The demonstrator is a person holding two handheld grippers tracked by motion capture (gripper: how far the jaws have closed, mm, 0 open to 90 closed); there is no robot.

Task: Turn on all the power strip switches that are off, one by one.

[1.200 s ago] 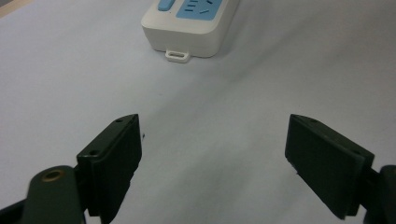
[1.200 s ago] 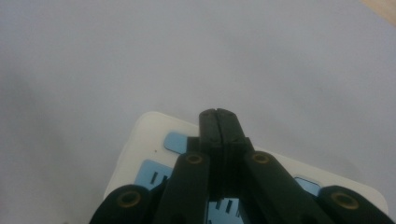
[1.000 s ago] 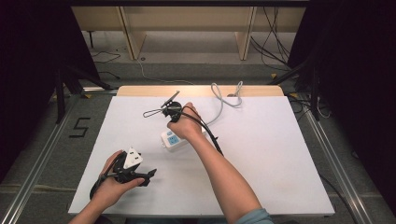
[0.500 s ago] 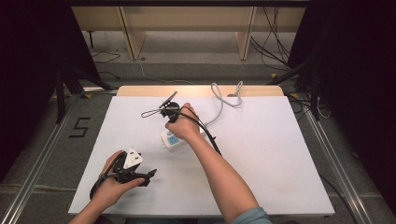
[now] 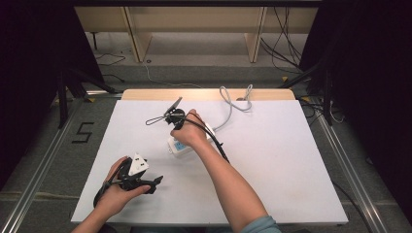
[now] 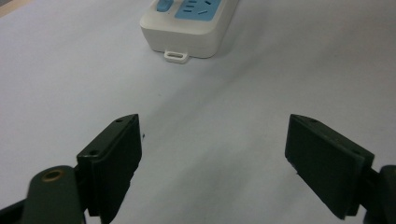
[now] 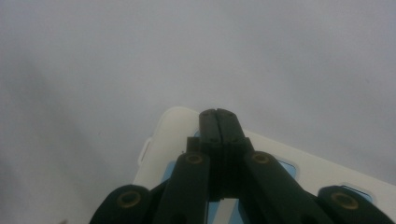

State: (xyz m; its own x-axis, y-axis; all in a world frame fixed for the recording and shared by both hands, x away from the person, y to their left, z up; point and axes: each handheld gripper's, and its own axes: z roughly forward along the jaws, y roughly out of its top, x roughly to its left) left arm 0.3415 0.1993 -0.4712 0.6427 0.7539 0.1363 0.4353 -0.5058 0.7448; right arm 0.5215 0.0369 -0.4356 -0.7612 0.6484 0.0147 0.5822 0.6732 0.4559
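the right claw (image 7: pixel 218 114) was closed tight, jaws pressed together with nothing between them, its tip poised directly above the near end of the power strip (image 6: pixel 189 25), over the blue switch area. whether the tip touched the strip could not be told. the left claw (image 6: pixel 212 161) stood wide and held nothing, resting on the surface (image 5: pixel 291 160), with the power strip ahead of it and apart.

risks noted:
1. the strip lay loose on the surface; a press from the closed tip that landed off-centre would likely skid or tip it, since nothing braced it.
2. the narrow tip could slip off the switch onto a socket face.
3. the grey cord (image 5: pixel 228 104) beyond the right claw could drag the strip if snagged.
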